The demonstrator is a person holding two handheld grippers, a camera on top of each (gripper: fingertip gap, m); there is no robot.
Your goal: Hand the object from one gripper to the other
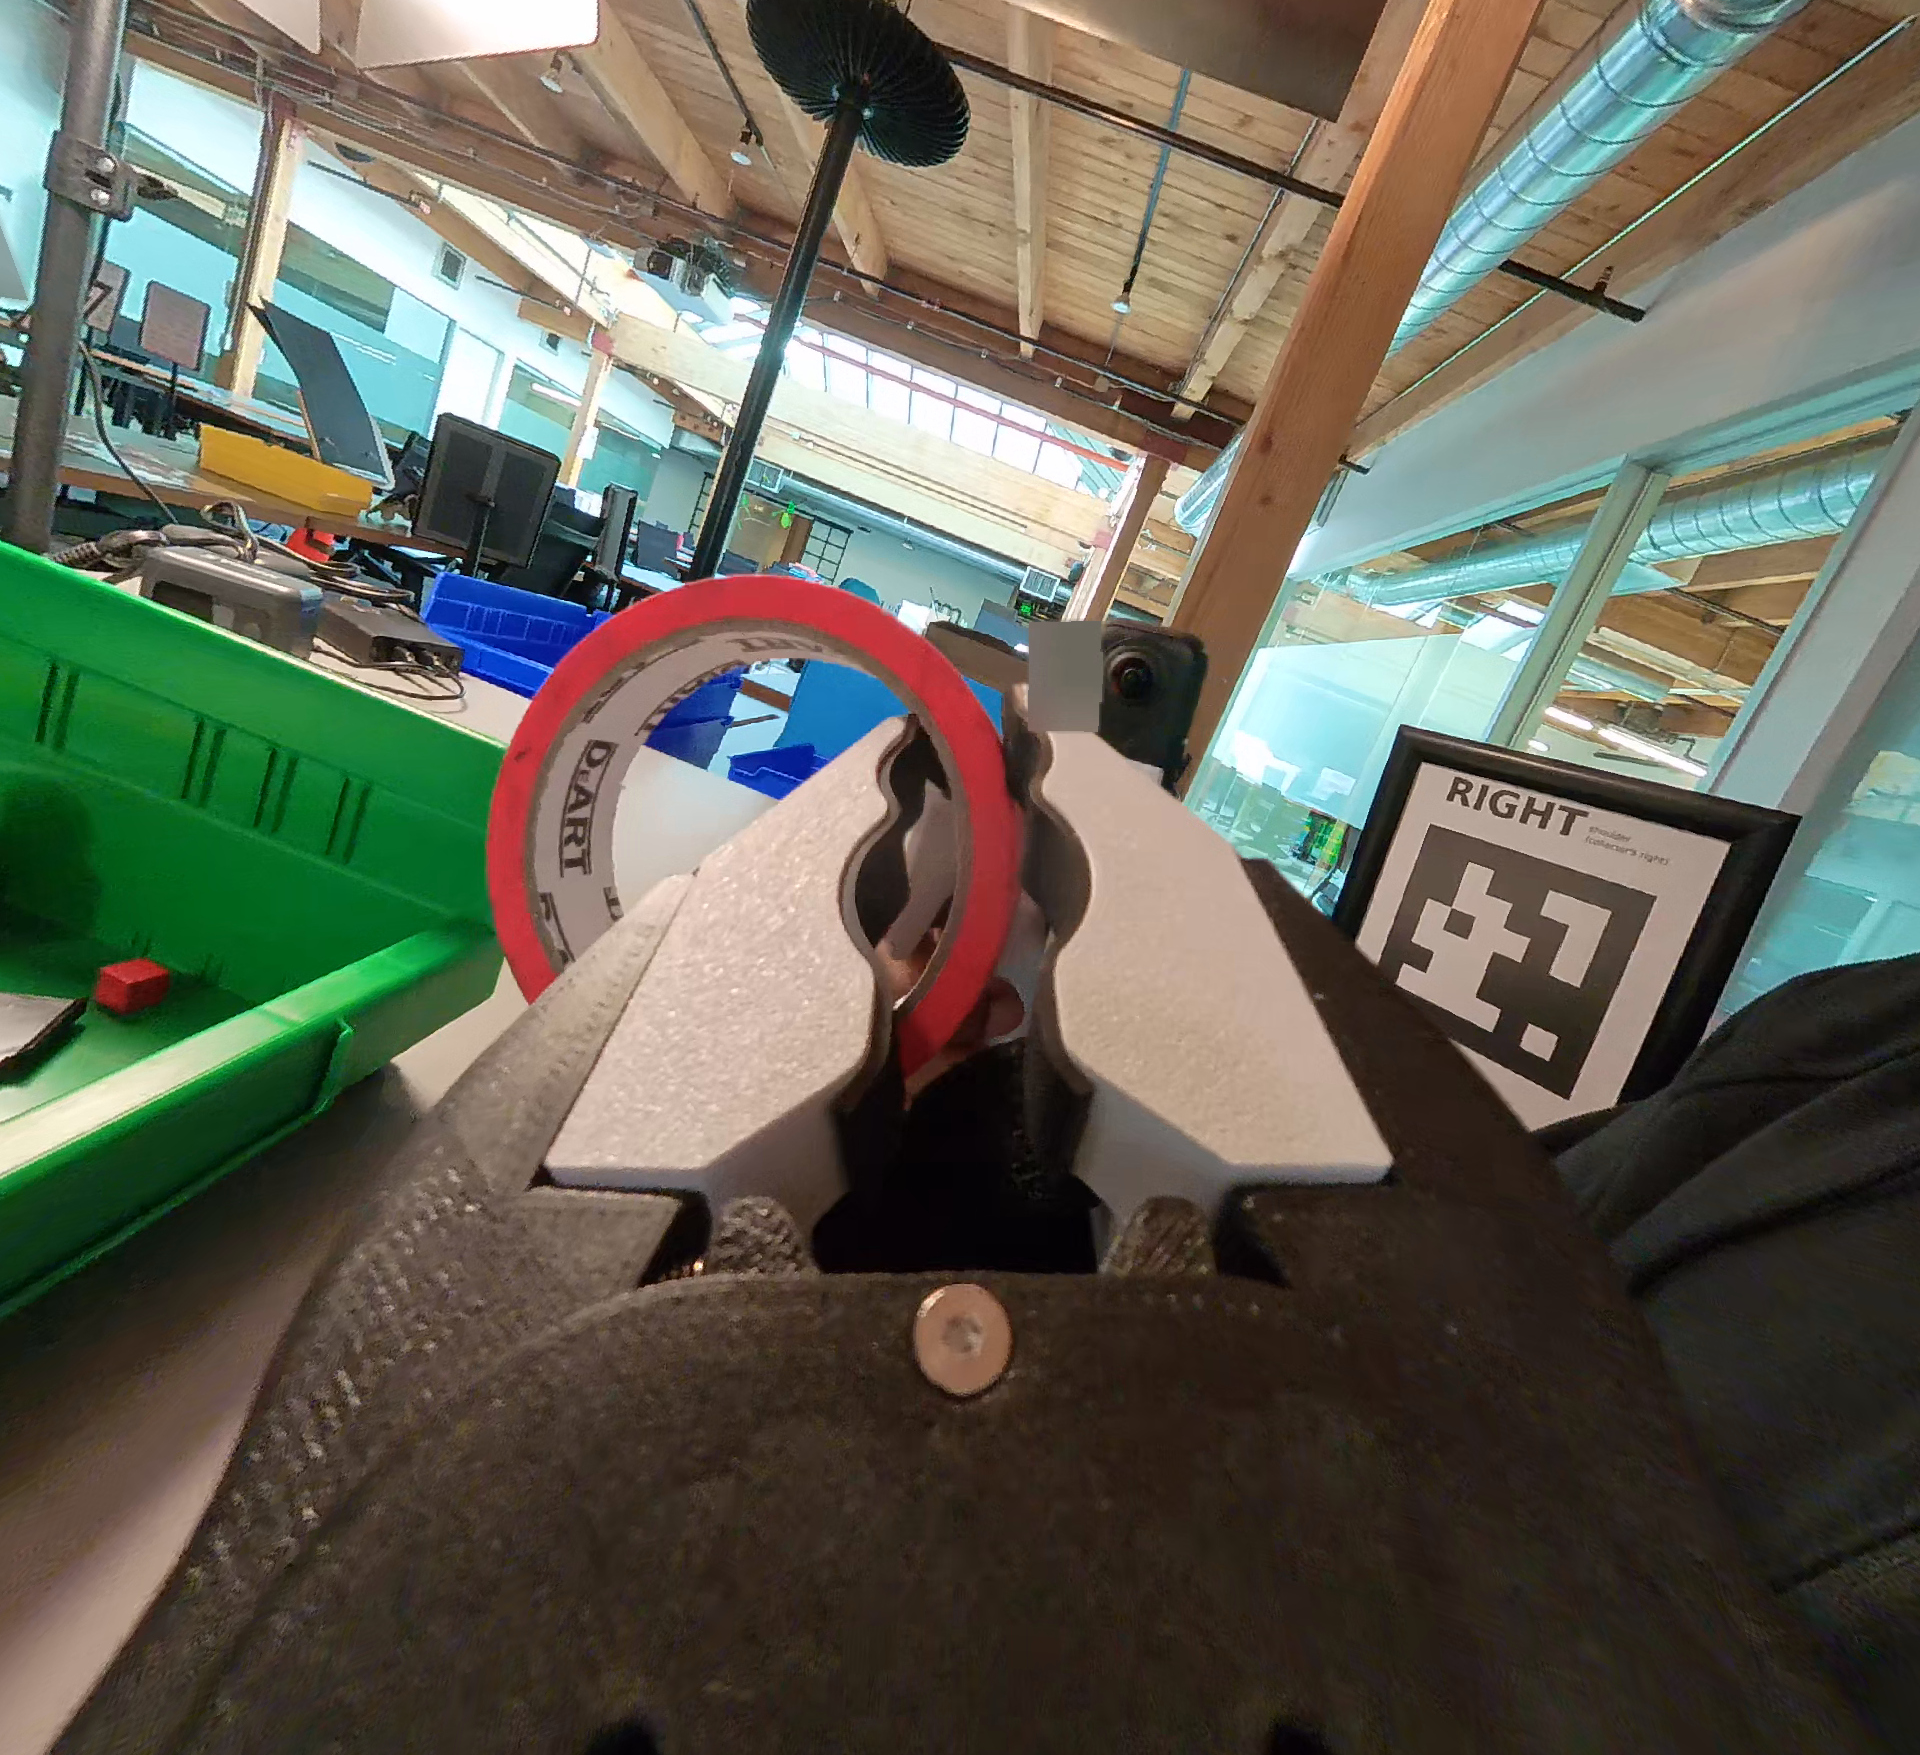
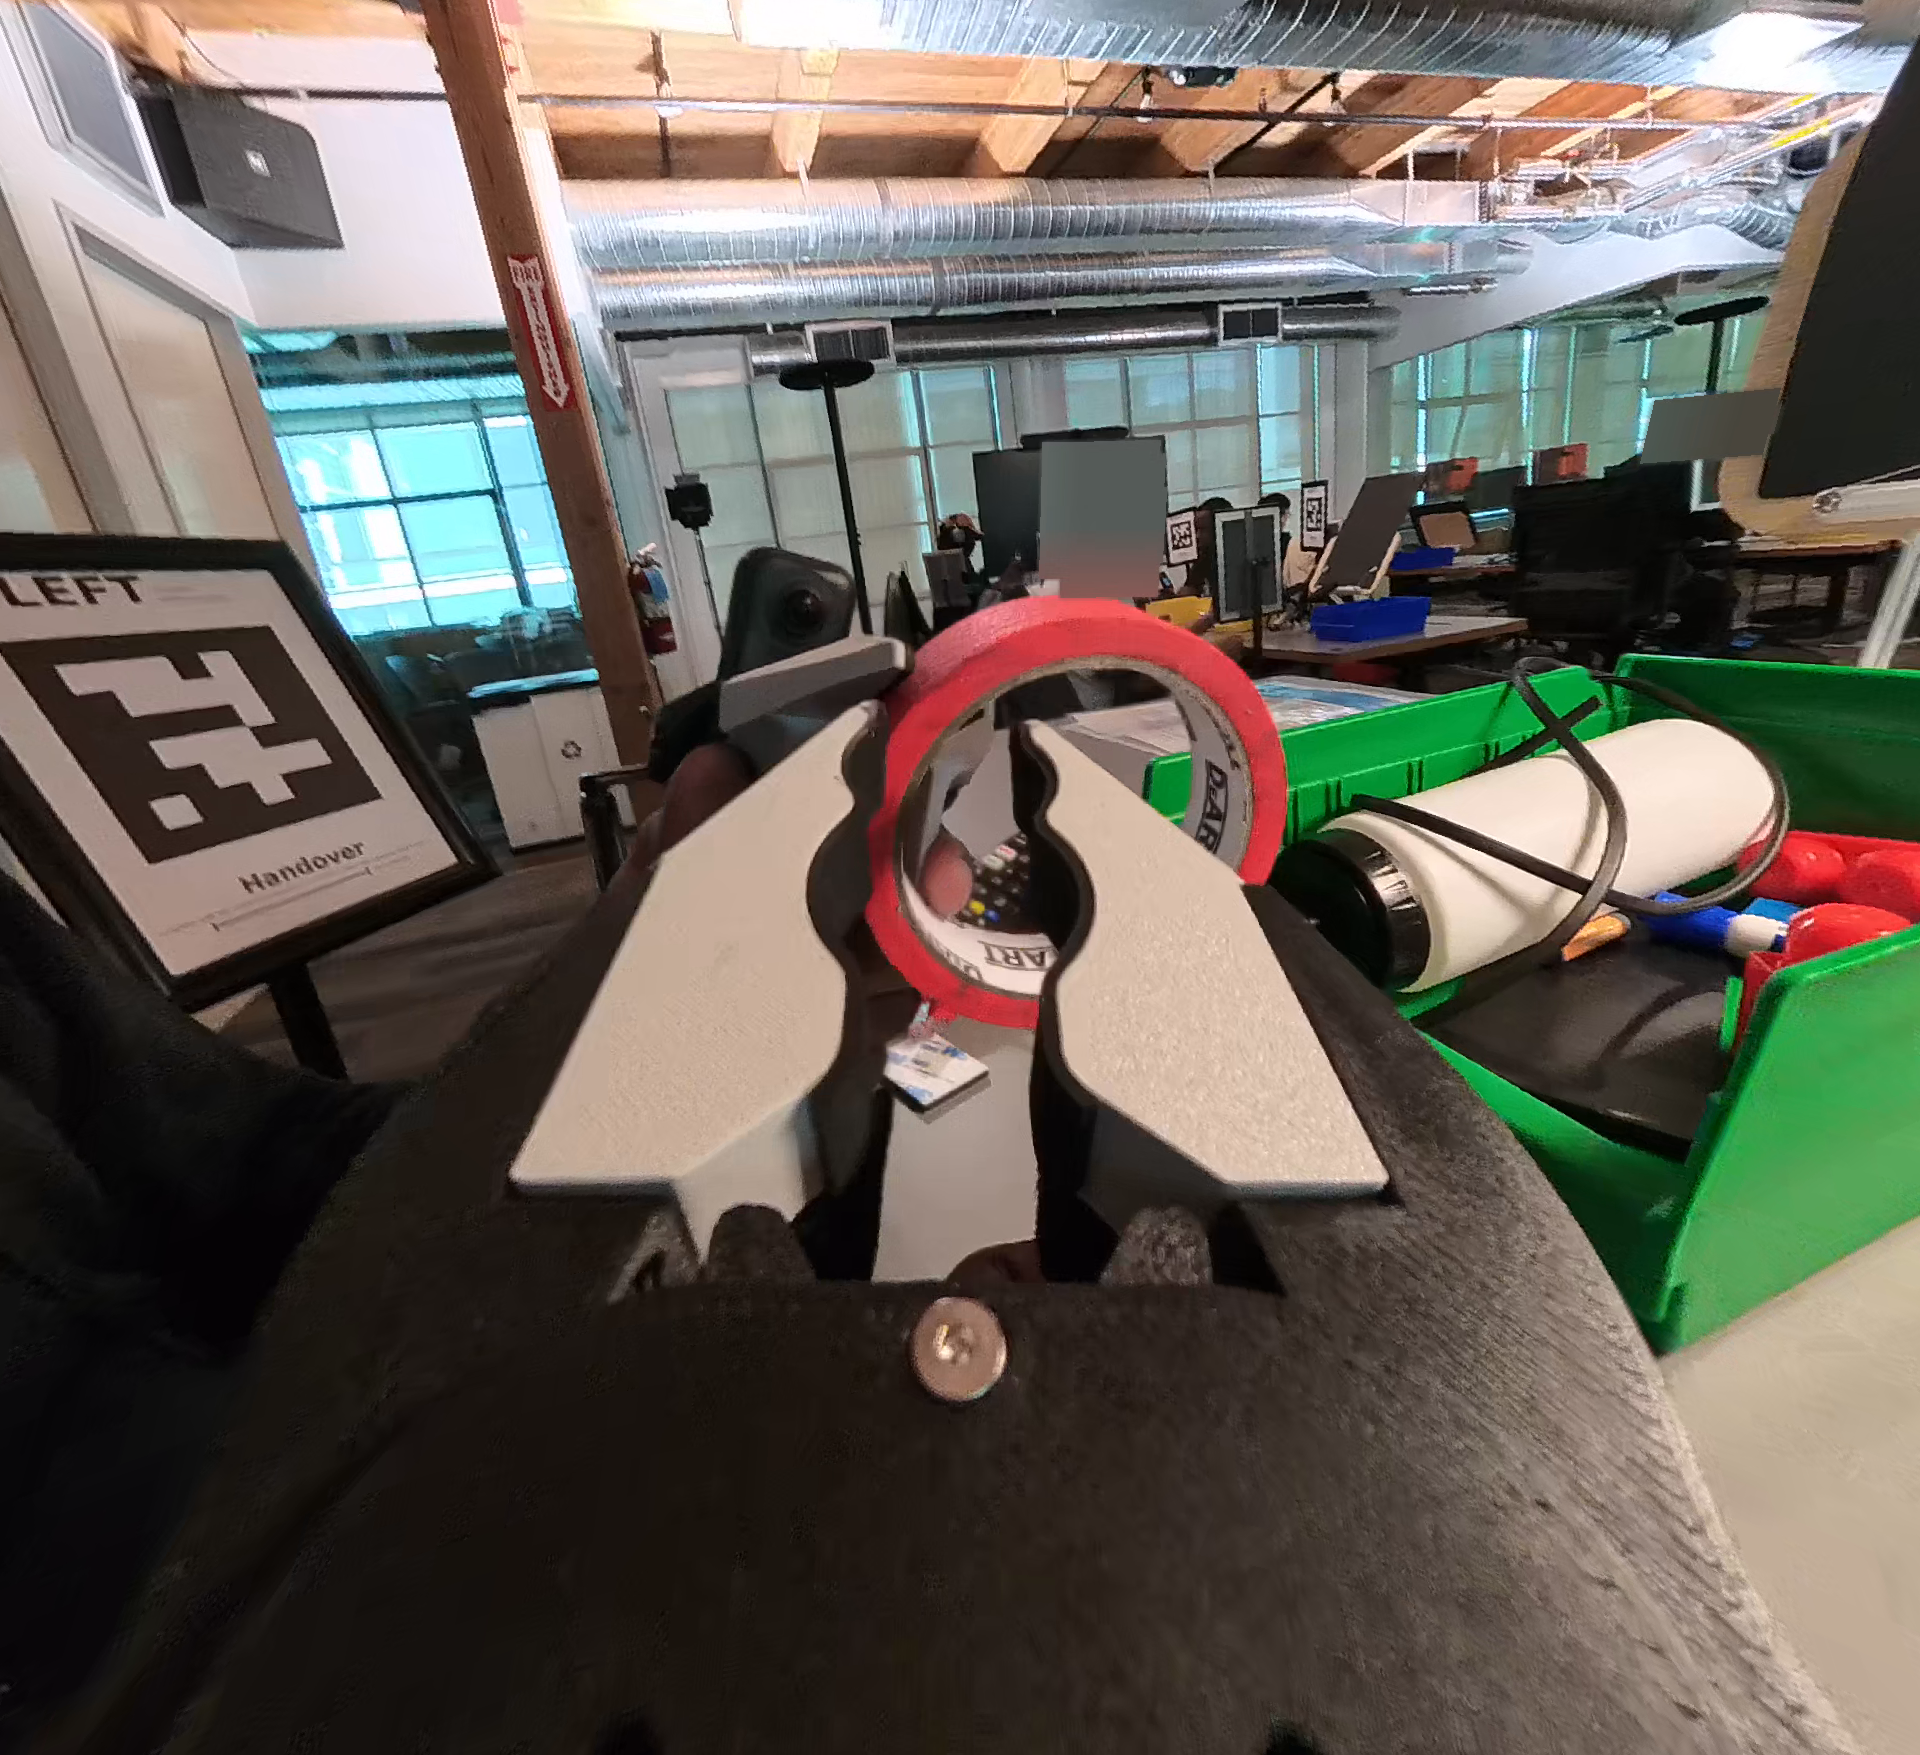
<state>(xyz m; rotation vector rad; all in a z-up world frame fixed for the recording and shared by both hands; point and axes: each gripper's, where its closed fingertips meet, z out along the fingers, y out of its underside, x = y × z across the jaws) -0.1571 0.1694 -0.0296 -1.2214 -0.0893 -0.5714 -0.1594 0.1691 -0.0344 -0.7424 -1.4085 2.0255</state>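
A red tape roll with a grey cardboard core is held in the air between the two grippers. My left gripper is shut on its right wall, one finger inside the ring and one outside. In the right wrist view the roll stands upright. My right gripper straddles its left wall, with the left finger against the outside and the right finger inside the ring, a gap showing beside it. A grey finger of the left gripper shows behind, against the roll's upper left.
A green bin holding a small red block sits left. A framed marker sign stands right. In the right wrist view, a green bin holds a white bottle, a cable and red items. Another framed sign stands left. The tips of both grippers are at nearly the same place.
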